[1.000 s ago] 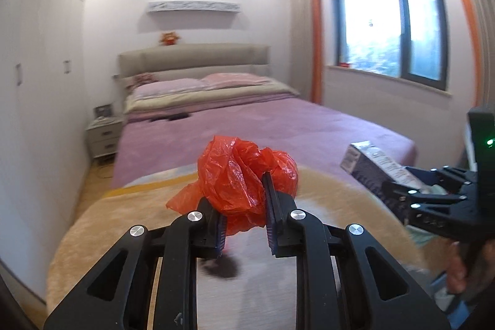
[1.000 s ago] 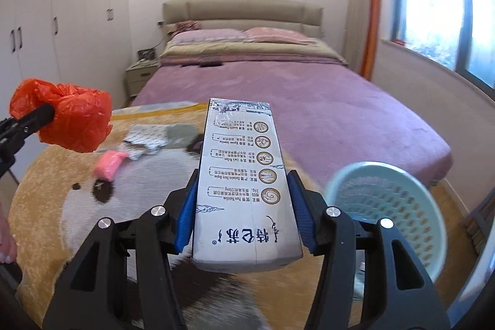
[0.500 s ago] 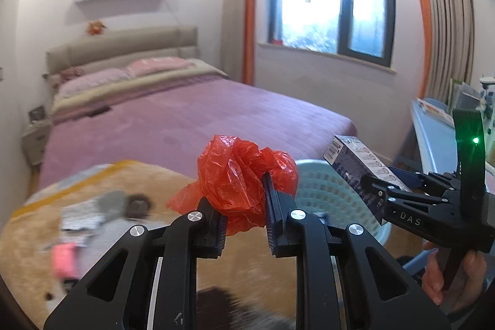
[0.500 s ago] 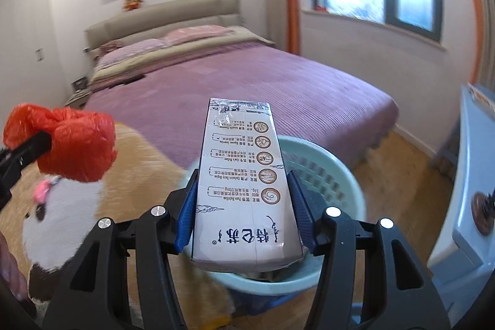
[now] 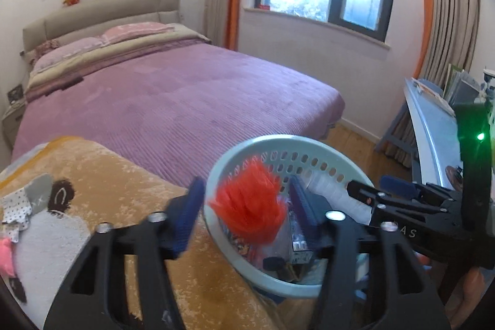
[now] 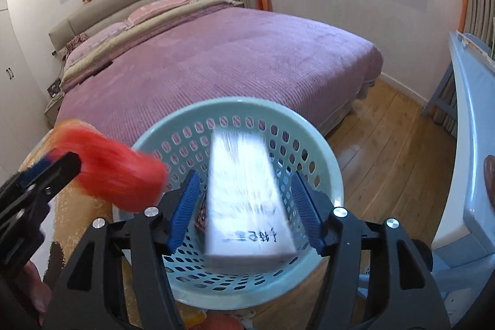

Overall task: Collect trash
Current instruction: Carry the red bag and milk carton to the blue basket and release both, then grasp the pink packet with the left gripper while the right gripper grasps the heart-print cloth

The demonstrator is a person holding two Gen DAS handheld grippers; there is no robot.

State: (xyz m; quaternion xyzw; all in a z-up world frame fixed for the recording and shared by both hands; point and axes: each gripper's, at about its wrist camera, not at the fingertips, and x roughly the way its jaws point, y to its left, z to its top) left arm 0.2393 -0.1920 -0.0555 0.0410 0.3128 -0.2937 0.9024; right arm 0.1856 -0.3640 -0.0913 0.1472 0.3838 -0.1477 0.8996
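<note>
Both claws had released since 0.5 s ago | left claw (image 5: 247, 206) spread, red bag (image 5: 247, 207) blurred over basket (image 5: 309, 141) | right claw (image 6: 244, 206) spread, carton (image 6: 244, 194) loose above basket

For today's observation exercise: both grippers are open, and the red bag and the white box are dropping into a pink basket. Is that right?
Not quite: the basket is pale teal, not pink, as the right wrist view shows. The rest stands: the left gripper and right gripper are open, and the red bag and white box are blurred above it.
</note>
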